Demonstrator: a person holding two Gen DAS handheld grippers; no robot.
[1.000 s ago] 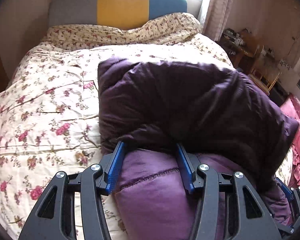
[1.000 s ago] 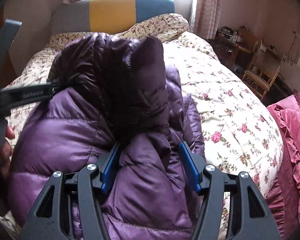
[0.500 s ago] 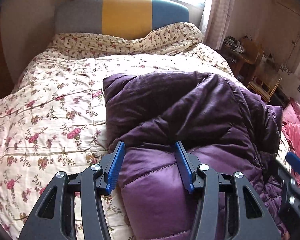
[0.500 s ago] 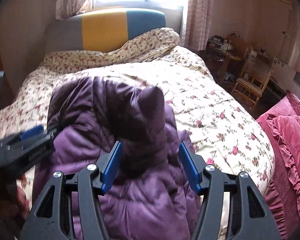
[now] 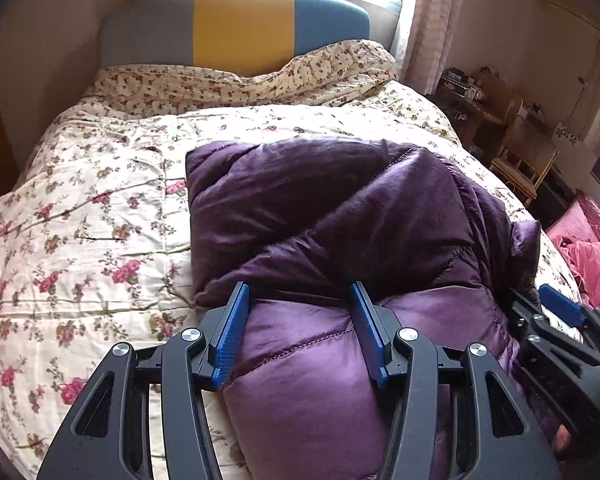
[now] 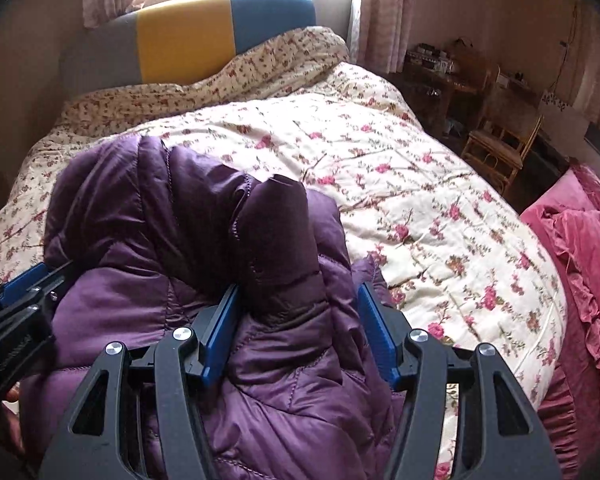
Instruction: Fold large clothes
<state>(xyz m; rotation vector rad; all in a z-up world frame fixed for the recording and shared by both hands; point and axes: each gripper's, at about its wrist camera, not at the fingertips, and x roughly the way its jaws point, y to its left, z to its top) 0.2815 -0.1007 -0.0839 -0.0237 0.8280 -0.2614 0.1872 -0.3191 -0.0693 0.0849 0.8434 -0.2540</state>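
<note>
The purple down jacket sits lower now than a second ago: its dark folded-over upper layer no longer bulges up toward the left wrist camera but lies flatter on the floral quilt, with more quilt showing beyond it toward 12 o'clock. In the right wrist view the raised dark hump drops from near the headboard line to mid-frame. The left gripper and right gripper draw back toward 6 o'clock. The right gripper's blue pad slides lower at 4 o'clock in the left view.
</note>
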